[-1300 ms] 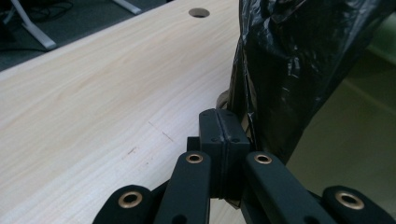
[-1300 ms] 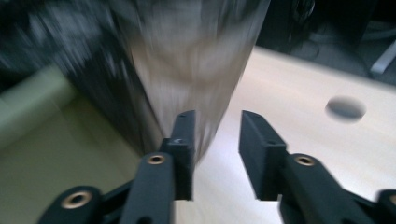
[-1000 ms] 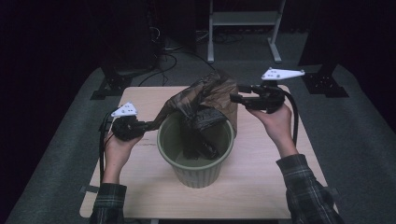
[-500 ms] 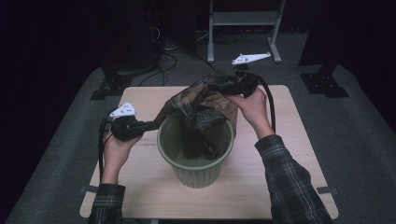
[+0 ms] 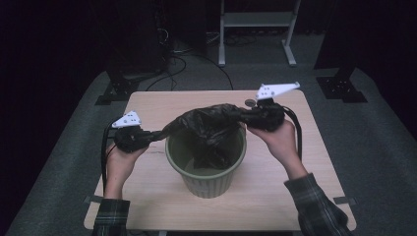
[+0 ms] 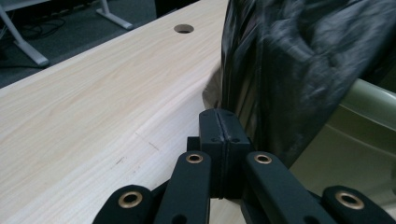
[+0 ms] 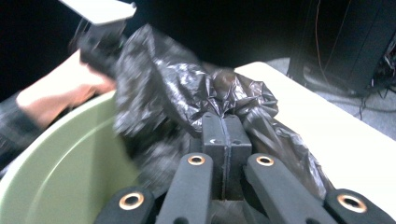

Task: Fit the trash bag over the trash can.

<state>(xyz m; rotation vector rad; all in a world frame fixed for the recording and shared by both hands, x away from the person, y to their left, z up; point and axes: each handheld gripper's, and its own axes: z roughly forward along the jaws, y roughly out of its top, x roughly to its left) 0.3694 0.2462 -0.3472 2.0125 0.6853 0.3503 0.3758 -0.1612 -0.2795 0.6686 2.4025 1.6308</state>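
Note:
A black plastic bag (image 5: 211, 123) is stretched over an olive-green bin (image 5: 206, 169) that stands mid-table, with part of the bag hanging inside. My left gripper (image 5: 158, 135) is left of the bin, shut on the bag's left edge. Its closed jaws (image 6: 225, 122) sit beside the bag (image 6: 299, 70) and the bin rim (image 6: 369, 95). My right gripper (image 5: 244, 117) is at the bin's back right. Its jaws have just been closing and now stand shut (image 7: 226, 127) on a bunched fold of the bag (image 7: 173, 93), above the bin (image 7: 65, 158).
The light wooden table (image 5: 295, 147) has a round cable hole (image 5: 250, 103) near its far edge. A metal stand (image 5: 255, 22) and cables lie on the dark floor behind. In the right gripper view, the other hand (image 7: 56, 95) holds its gripper across the bin.
The right gripper reached left into the bag's top, closed on it, then moved back right and nearer, drawing the bag wider over the bin. The left gripper stayed put.

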